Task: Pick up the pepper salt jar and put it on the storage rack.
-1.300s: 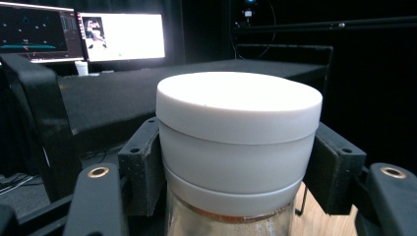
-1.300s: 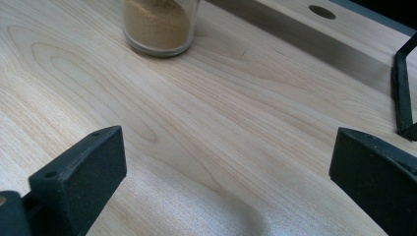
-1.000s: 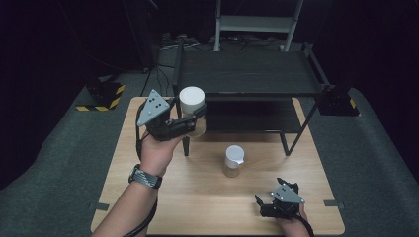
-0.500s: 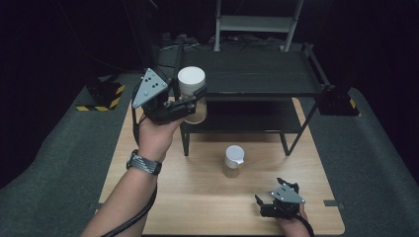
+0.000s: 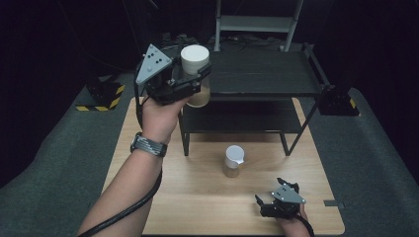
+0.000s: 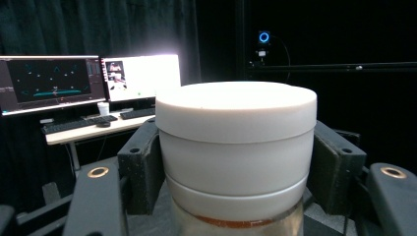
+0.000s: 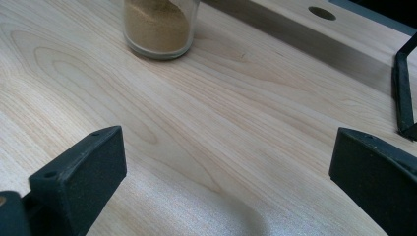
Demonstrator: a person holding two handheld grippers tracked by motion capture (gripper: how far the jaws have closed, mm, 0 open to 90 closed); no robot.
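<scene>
Dark curtains ring the desk (image 5: 148, 197), where a black two-tier shelf (image 5: 262, 74) stands at the back. My left tongs (image 5: 195, 81) are clamped on a white-lidded jar (image 5: 195, 59) of brownish powder, held in the air at the top tier's left front corner; I judge the pick-up done and the setting down on the shelf left to do. A second jar (image 5: 233, 160) waits on the desk in front of the shelf, untouched. My right tongs (image 5: 269, 200) rest near the desk's front right edge, jaws wide apart and empty. Left gripper view adds the pads (image 6: 142, 162) squeezing the jar just under its lid, plus lit monitors (image 6: 93, 81) behind; right gripper view adds the second jar's powder (image 7: 157, 24) up close.
</scene>
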